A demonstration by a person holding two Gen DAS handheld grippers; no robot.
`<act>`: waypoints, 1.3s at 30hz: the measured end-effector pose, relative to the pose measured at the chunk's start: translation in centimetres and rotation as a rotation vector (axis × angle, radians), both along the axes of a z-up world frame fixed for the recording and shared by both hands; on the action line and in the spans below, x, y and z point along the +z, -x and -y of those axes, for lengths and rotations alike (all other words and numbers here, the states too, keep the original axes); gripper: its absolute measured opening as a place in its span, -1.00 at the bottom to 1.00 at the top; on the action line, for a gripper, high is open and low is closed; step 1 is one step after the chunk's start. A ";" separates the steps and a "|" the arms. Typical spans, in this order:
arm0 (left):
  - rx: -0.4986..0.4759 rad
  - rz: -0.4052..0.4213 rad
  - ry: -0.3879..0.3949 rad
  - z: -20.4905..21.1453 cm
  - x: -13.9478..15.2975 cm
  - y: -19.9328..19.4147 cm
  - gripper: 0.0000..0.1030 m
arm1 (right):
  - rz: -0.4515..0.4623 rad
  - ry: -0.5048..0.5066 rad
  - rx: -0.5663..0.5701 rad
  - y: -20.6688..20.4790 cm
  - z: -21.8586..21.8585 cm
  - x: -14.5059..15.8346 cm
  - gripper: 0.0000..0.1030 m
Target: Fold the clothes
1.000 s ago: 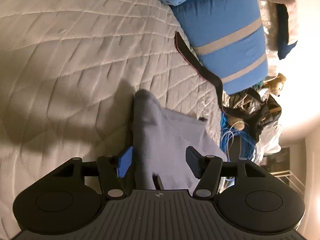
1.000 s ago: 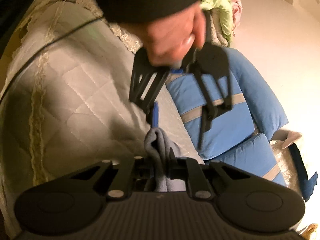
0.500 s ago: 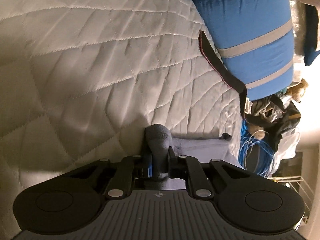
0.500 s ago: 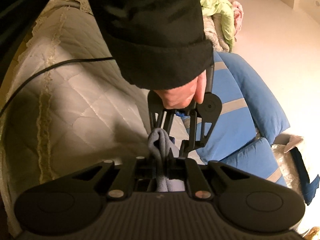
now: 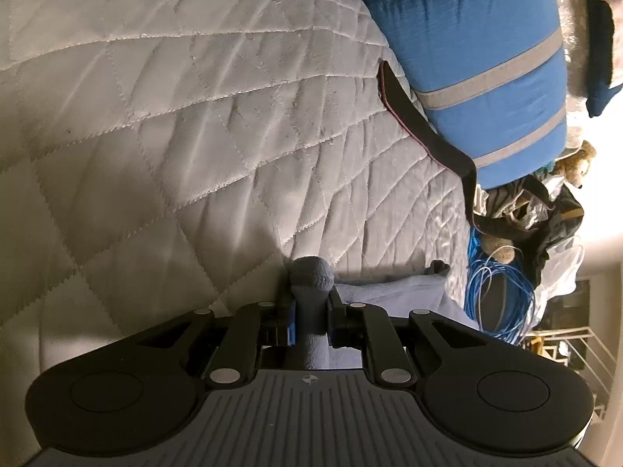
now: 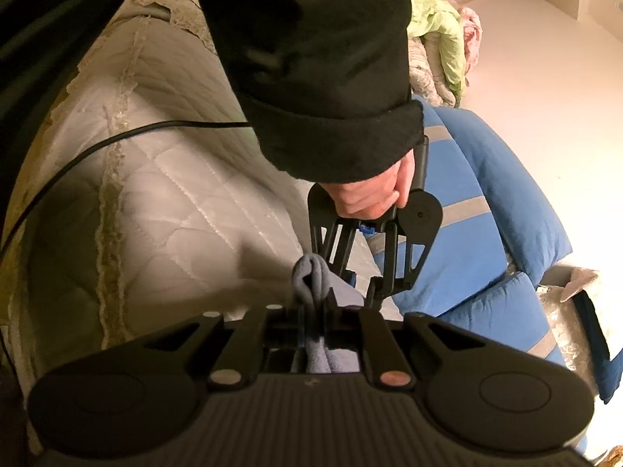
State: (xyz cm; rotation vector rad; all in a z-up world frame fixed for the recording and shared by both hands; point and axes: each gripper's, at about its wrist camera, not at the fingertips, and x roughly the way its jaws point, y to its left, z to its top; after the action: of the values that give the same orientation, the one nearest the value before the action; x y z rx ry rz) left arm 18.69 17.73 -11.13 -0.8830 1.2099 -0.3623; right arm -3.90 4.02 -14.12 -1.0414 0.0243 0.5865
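Quilted cream fabric fills our view: the bed [image 5: 187,124] stretches wide under both cameras, its diamond stitching catching the warm light. Along its far edge we see the blue cushions [image 5: 479,62] with grey stripes, and a dark strap [image 5: 420,124] trailing off the cover toward a coil of blue cable [image 5: 494,292]. From the right wrist we get a black sleeve [image 6: 311,62] reaching in, and the hand [image 6: 370,194] below it gripping the other tool. Now the garment: the grey-blue cloth [image 5: 389,292] lies on the bed near its edge, a bunched fold of it raised. Our left claw [image 5: 310,311] is pressed together, pinching that fold between its jaws. Our right claw [image 6: 311,311] is likewise squeezed tight on another fold of the same cloth, just beside the left one.
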 end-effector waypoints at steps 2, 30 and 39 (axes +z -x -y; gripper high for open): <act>0.003 -0.005 0.000 0.1 0.1 0.1 -0.73 | -0.006 -0.010 -0.003 0.0 0.0 0.2 -0.82; -0.019 0.092 -0.293 2.6 5.2 7.2 -0.82 | -0.455 -0.296 0.215 -2.2 7.3 6.1 0.85; 0.065 0.033 -0.498 -5.7 9.9 10.1 -0.82 | -0.449 -0.292 0.246 -1.6 8.7 6.4 1.00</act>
State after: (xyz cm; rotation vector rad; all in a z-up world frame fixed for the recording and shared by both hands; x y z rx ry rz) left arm 8.62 23.47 -1.24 -0.4805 1.1669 -0.0150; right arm -2.26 -4.69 -7.73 -0.6175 0.2016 1.0082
